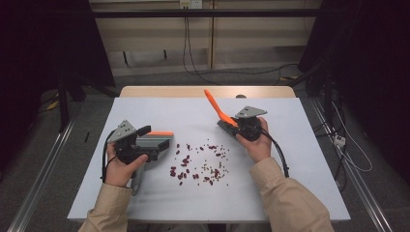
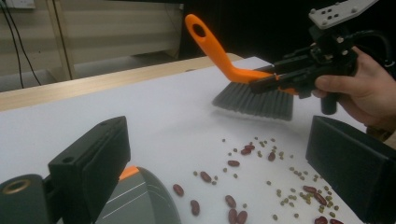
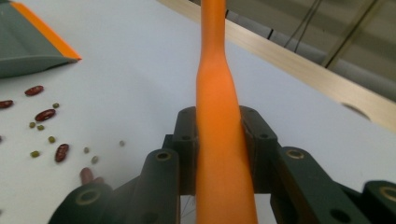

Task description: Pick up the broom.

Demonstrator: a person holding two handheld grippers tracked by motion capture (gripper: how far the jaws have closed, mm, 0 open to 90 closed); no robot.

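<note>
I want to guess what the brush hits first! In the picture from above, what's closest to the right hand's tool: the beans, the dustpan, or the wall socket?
From the right tool, which is clamped on the brush:
1. Beans, scattered on the table just to its left.
2. Dustpan, further left, by the left hand.
3. Wall socket, far off at the back wall.

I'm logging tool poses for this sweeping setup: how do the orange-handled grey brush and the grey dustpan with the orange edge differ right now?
The orange-handled grey brush is held off the white table, bristles down, handle rising; the grey dustpan with the orange edge lies low beside the scattered beans. The brush's handle is clamped in the right gripper; the dustpan is at the left gripper, whose jaws stand apart in its own view. Both are grey and orange.
</note>
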